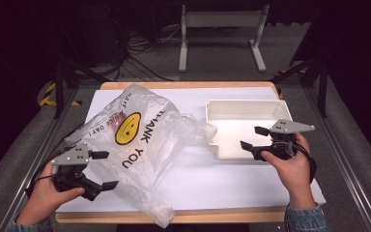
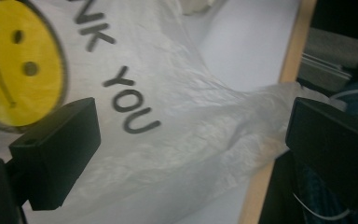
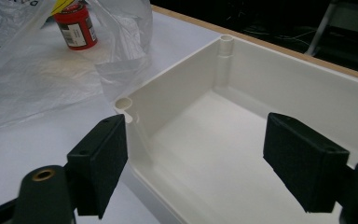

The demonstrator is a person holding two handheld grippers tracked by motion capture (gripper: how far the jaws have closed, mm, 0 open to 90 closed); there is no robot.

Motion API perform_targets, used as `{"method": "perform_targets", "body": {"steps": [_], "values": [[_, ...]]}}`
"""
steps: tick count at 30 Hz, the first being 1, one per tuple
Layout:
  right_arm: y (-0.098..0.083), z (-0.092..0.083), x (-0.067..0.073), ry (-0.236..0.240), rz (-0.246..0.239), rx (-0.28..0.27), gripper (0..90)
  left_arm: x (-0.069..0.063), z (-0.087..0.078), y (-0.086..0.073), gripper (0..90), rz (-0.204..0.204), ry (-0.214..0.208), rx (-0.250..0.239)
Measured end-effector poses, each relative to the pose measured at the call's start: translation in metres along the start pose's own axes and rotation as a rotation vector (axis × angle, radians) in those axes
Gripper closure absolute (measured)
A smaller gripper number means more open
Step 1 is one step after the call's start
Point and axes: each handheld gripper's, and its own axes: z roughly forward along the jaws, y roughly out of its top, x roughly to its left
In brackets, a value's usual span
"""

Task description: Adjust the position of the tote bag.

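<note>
- My left tongs (image 1: 102, 169), jaws released, straddle the crumpled plastic bag (image 1: 140, 145) at the table's (image 1: 232, 179) seven o'clock.
- My right tongs (image 1: 251, 137), jaws released, hover over the white tray (image 1: 236, 108) at three o'clock.
- A red jar (image 3: 76, 25) sits inside the bag.

The plastic bag (image 1: 140, 145) is showing translucent white, printed with a yellow smiley face (image 1: 127, 128) outlined in black and black "THANK YOU" lettering. Inside it, a small jar (image 3: 76, 25) is showing red with a pale label, while the tray (image 1: 236, 104) is appearing plain off-white. The bench (image 1: 222, 179) is wearing a white top with a light wooden edge, and both claws are looking black with grey plates.
</note>
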Motion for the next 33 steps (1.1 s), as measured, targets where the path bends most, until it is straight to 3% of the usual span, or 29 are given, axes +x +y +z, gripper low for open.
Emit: {"method": "perform_targets", "body": {"steps": [4,8,12,20,23,25,28,31,33], "values": [[0.000,0.001,0.000,0.003,0.003,0.003,21.6,-0.002,0.007,-0.001,3.8,0.024,-0.022,0.023],[-0.001,0.003,0.000,0.006,0.011,0.010,20.6,-0.003,0.014,-0.001,3.8,0.037,0.004,0.049],[-0.001,0.003,0.001,0.009,0.014,0.012,20.5,-0.004,0.023,-0.002,3.7,0.083,0.019,0.077],[-0.002,-0.003,-0.003,-0.017,0.064,-0.039,20.5,0.000,0.040,-0.005,3.7,0.106,0.039,0.118],[-0.004,-0.002,-0.004,-0.008,0.076,-0.027,19.8,-0.001,0.046,-0.005,3.2,0.173,0.084,0.157],[-0.005,0.000,-0.003,0.001,0.076,-0.012,19.7,-0.001,0.048,-0.005,2.9,0.207,0.084,0.165],[-0.006,0.002,0.000,0.009,0.078,0.001,19.7,-0.002,0.051,-0.005,2.7,0.220,0.078,0.169],[-0.006,0.005,0.001,0.017,0.073,0.011,19.7,0.002,0.052,-0.005,8.3,0.226,0.100,0.182],[-0.007,0.006,0.002,0.022,0.075,0.013,19.7,0.003,0.050,-0.005,23.8,0.205,0.095,0.187]]}}
